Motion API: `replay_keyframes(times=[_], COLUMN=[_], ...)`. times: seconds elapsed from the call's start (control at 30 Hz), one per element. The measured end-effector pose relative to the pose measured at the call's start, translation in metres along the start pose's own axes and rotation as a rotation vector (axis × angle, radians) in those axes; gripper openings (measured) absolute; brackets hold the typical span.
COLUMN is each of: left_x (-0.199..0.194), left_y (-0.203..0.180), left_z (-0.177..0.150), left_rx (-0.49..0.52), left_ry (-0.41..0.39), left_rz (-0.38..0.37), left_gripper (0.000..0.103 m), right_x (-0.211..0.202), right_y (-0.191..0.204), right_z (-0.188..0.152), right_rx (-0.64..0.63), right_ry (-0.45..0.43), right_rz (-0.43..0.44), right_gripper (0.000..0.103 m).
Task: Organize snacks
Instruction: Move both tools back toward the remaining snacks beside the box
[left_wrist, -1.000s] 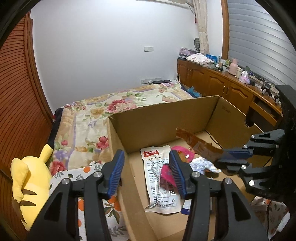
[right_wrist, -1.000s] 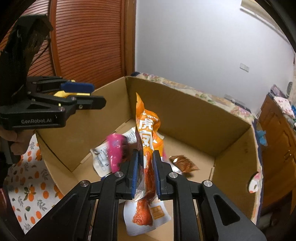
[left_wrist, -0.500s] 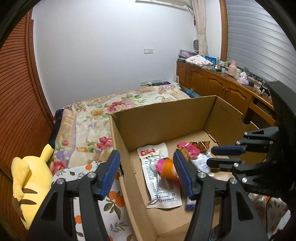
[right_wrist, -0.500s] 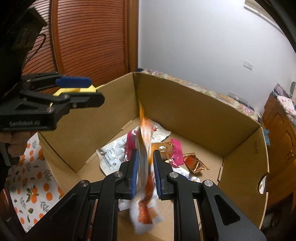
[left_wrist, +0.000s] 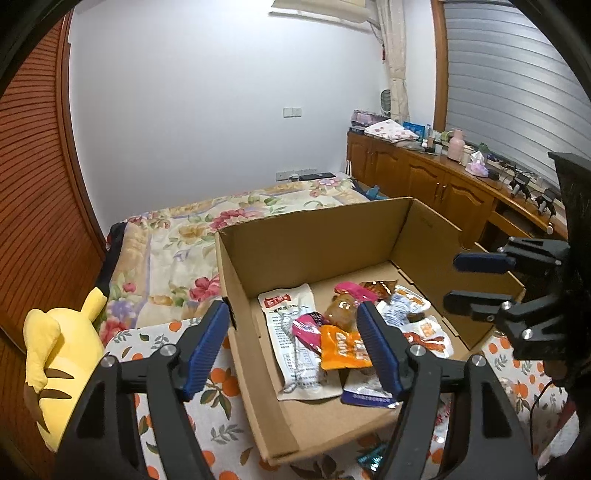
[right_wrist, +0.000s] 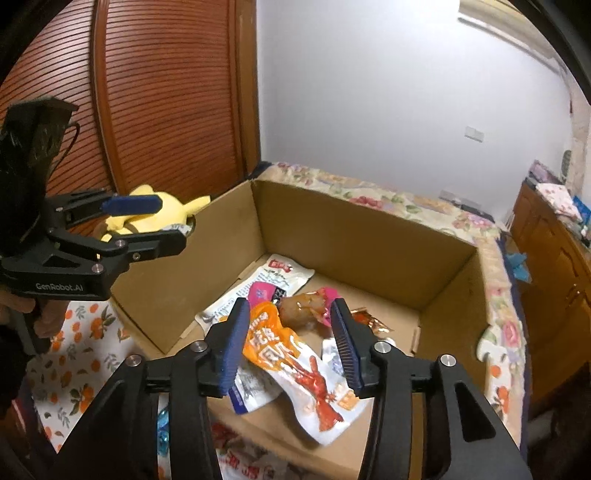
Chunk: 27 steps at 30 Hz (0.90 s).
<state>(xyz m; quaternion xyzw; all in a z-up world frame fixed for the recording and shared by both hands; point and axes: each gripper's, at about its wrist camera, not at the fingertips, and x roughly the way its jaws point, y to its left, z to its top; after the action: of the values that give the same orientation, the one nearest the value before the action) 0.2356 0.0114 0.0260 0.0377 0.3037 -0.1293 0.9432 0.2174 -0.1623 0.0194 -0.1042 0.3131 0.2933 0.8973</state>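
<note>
An open cardboard box holds several snack packets. An orange packet lies loose on the pile, beside a long white packet, a pink packet and a brown one. My right gripper hovers over the box's near right part with its jaws opening; the orange packet lies below them, untouched. My left gripper hangs over the box's left wall, jaws opening, nothing between them.
The box sits on an orange-print cloth on a bed with a floral cover. A yellow plush toy lies to the left. Loose wrappers lie before the box. Wooden cabinets line the right wall.
My right gripper went from shut on the orange packet to open; the packet dropped onto the pile. My left gripper spread wider and drew back from the box.
</note>
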Motion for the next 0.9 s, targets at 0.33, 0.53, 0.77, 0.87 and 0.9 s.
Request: replay_keyframes(times=[0.33, 0.53, 0.77, 0.87, 0.9], left_x=[-0.043, -0.059, -0.053, -0.046, -0.044], left_y=[-0.024, -0.040, -0.057, -0.063, -0.065], left_z=[-0.022, -0.049, -0.083, -0.096, -0.099], left_rx=[0.004, 0.005, 0.003, 0.000, -0.002], left_ry=[-0.024, -0.011, 0.053, 0.081, 0.088], left_rz=[-0.032, -0.055, -0.066, -0.068, -0.069], left_gripper=[0.076, 0.078, 0.078, 0.078, 0.078], right_x=[-0.057, -0.081, -0.087, -0.085, -0.083], right_y=[0.005, 0.007, 0.013, 0.016, 0.018], right_z=[-0.029, -0.061, -0.102, -0.115, -0.120], right_rx=[0.030, 0.043, 0.055, 0.058, 0.060], right_ry=[-0.044, -0.029, 0.025, 0.046, 0.054], right_rz=[-0.051, -0.054, -0.042, -0.031, -0.027], right_gripper=[0.057, 0.058, 0.058, 0.058, 0.058])
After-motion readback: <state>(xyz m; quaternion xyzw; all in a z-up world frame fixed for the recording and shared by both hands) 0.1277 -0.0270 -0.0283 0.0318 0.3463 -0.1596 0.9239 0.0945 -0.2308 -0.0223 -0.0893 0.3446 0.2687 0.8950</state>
